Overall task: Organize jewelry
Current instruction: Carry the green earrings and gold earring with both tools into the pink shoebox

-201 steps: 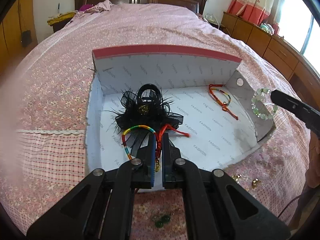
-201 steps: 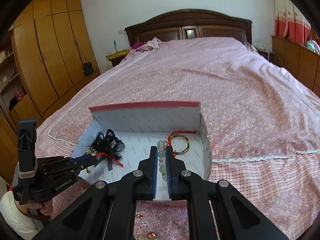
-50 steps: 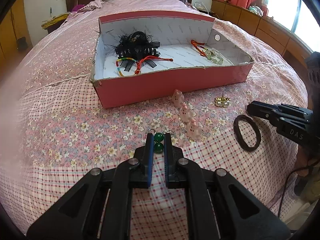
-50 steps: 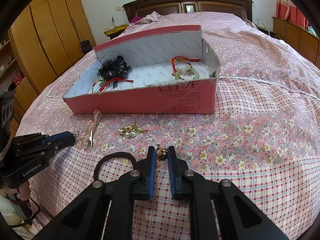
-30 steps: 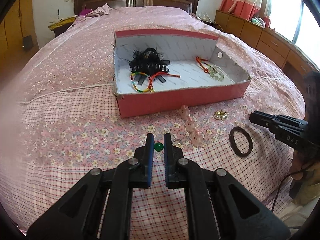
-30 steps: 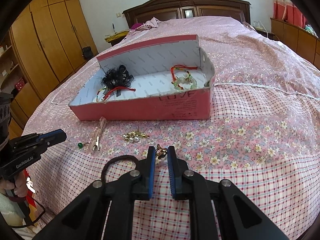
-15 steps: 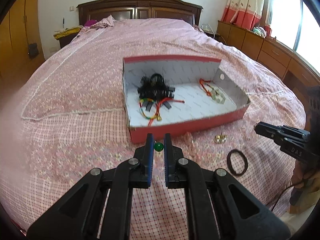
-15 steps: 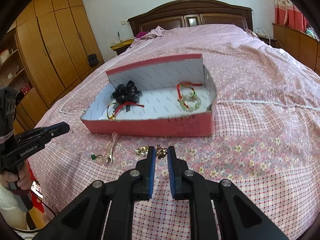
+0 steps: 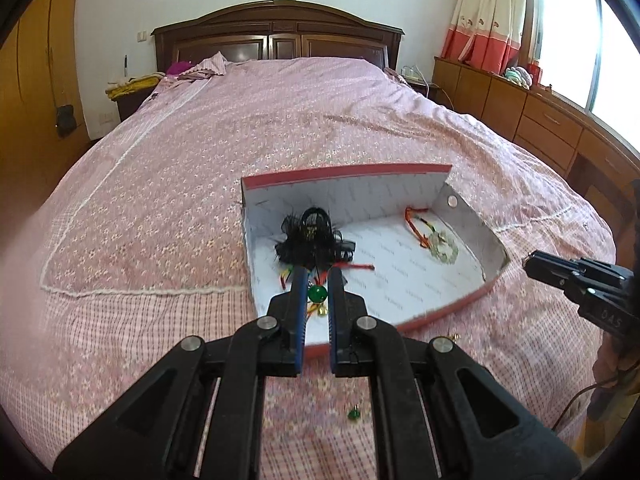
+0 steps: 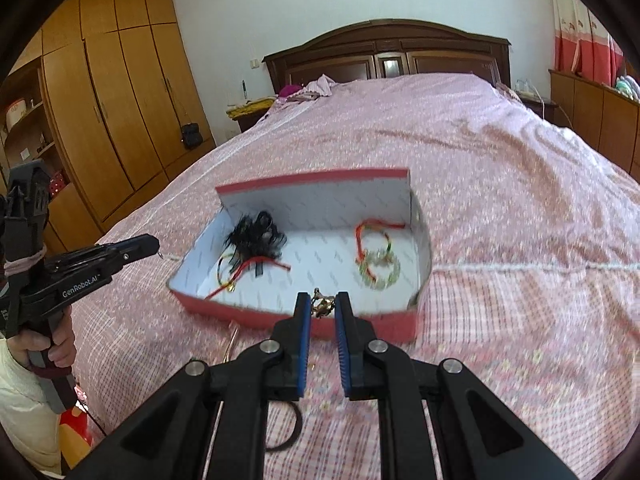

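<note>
An open pink box (image 9: 444, 312) with a white lining (image 10: 320, 256) lies on the bed. In it are a black feather hair clip (image 9: 312, 238), a rainbow and red cord bracelet (image 10: 240, 268), a red cord bracelet (image 9: 416, 224) and a pale green bead bracelet (image 10: 380, 268). My left gripper (image 9: 318, 280) is shut on a green bead earring (image 9: 317, 293), held over the box's front left part. My right gripper (image 10: 322, 300) is shut on a small gold earring (image 10: 322, 305), held over the box's front wall.
A second green bead earring (image 9: 353, 414) lies on the pink bedspread below my left gripper. A black hair tie (image 10: 288, 428) and a clear hair clip (image 10: 232, 340) lie in front of the box. Wardrobes stand left, a headboard at the far end.
Both grippers have risen and moved forward over the box with their earrings. The box now sits closer below the fingertips.
</note>
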### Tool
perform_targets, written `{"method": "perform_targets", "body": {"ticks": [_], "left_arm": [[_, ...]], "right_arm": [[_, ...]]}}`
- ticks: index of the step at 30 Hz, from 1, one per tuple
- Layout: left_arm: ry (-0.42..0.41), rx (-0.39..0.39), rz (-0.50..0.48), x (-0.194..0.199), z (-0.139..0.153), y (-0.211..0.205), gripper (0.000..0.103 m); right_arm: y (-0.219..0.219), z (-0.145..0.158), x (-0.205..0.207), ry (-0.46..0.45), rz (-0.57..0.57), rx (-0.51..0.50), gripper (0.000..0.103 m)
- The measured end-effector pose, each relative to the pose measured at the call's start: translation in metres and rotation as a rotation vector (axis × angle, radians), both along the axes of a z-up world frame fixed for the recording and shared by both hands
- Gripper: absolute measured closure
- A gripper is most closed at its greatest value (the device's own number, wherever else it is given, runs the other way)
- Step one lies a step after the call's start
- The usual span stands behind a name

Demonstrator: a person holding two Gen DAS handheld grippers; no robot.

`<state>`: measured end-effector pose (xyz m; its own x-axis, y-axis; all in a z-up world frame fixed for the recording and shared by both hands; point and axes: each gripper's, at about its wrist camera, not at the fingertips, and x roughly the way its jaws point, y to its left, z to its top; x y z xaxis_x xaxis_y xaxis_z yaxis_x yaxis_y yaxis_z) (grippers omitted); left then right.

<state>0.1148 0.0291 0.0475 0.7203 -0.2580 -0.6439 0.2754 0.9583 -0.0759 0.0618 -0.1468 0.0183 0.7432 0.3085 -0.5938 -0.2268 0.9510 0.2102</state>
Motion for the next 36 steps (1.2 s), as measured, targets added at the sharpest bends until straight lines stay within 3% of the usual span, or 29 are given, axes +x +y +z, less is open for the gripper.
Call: {"method": "perform_targets", "body": {"ticks": [8,19,27,36], "left_arm": [[0.039,-0.020,0.013,0.025,-0.012,-0.006,0.102],[0.110,0.007,0.020,0.045,-0.044,-0.017,0.102],[0.156,0.003,0.024,0.053,-0.060,-0.017,0.102],[0.166,0.017,0.027,0.055,-0.066,-0.019,0.102]], "right_arm": [[-0.003,0.001,0.033,-0.007,-0.014,-0.029,0.089],[-0.005,-0.033,0.081,0.081,-0.050,-0.051,0.089],[-0.004,-0.053,0.095,0.151,-0.076,-0.089,0.089],[0.000,-0.057,0.096,0.159,-0.090,-0.135,0.089]]}}
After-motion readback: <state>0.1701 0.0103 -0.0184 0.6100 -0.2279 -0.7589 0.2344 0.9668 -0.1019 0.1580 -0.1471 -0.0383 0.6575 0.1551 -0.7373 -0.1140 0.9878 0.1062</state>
